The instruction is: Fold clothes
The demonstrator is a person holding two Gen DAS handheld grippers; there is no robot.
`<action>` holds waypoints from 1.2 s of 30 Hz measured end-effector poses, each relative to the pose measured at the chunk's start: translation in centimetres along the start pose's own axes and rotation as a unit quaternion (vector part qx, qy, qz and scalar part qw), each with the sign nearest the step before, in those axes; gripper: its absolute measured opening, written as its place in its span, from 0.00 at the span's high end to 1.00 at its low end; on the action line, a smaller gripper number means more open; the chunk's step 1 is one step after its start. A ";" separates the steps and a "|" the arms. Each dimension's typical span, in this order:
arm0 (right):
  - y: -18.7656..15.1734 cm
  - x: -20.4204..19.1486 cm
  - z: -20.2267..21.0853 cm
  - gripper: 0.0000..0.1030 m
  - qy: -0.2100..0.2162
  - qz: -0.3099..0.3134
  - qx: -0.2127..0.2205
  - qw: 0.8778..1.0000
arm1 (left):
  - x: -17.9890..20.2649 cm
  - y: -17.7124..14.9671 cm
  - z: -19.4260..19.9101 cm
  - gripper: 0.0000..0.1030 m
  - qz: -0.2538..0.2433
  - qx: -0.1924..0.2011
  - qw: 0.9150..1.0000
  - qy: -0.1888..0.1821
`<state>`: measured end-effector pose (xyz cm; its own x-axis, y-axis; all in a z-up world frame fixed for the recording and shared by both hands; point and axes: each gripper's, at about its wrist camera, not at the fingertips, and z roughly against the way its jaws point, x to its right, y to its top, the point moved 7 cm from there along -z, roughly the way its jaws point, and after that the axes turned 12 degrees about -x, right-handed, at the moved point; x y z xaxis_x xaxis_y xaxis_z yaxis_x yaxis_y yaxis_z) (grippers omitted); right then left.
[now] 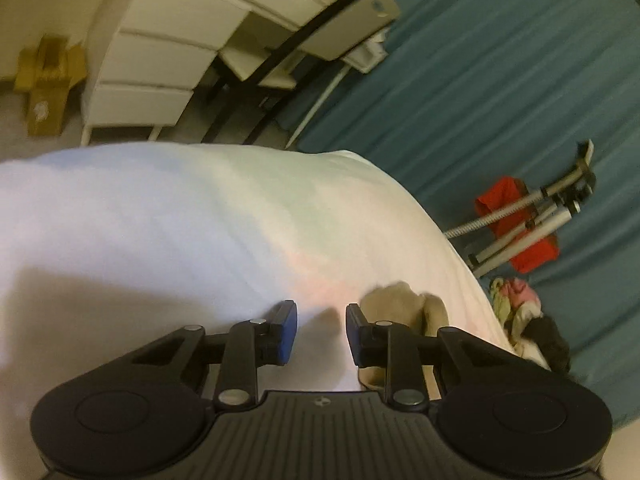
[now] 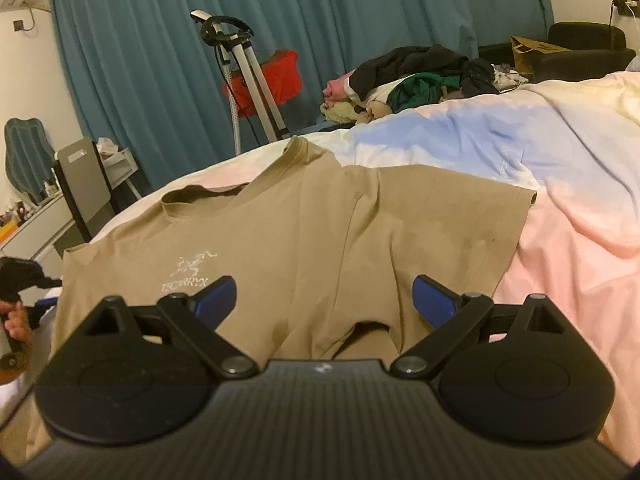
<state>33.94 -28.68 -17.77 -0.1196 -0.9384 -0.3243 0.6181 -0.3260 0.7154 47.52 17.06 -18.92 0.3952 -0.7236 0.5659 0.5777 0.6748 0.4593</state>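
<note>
Tan T-shirt (image 2: 304, 220) lay flat on the bed (image 2: 560, 240), just ahead of the wide-open, empty right tool (image 2: 325, 300); the left tool (image 1: 321, 330), slightly open, held nothing.

A tan T-shirt (image 2: 304, 216) lies spread across the pastel bedspread (image 2: 560, 216), bare bedding open to its right. A heap of clothes (image 2: 420, 76) blocks the far edge, with a folded metal stand (image 2: 248, 72) against the teal curtain (image 2: 360, 8) beyond.
</note>
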 end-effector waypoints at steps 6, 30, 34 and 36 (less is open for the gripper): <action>-0.1 -0.4 -0.2 0.07 -0.001 0.009 -0.001 1.000 | 5.5 -2.1 -2.1 0.36 -0.123 -0.006 0.992 0.024; -0.1 0.2 -0.7 0.07 0.002 -0.003 -0.007 1.000 | 0.3 -4.5 0.8 0.75 -0.071 -0.064 0.994 -0.054; -0.2 0.4 -1.0 0.07 0.000 -0.005 -0.013 1.000 | 0.8 -5.3 -0.2 0.73 -0.092 -0.071 0.992 -0.044; -0.2 0.4 -1.1 0.07 -0.002 -0.005 -0.014 1.000 | 1.0 -5.5 -0.3 0.78 -0.103 -0.077 0.991 -0.041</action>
<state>34.63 -28.83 -18.73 -0.1287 -0.9355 -0.3292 0.6390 -0.3321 0.6938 44.95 12.60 -21.15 0.2015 -0.8252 0.5277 0.7450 0.4789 0.4644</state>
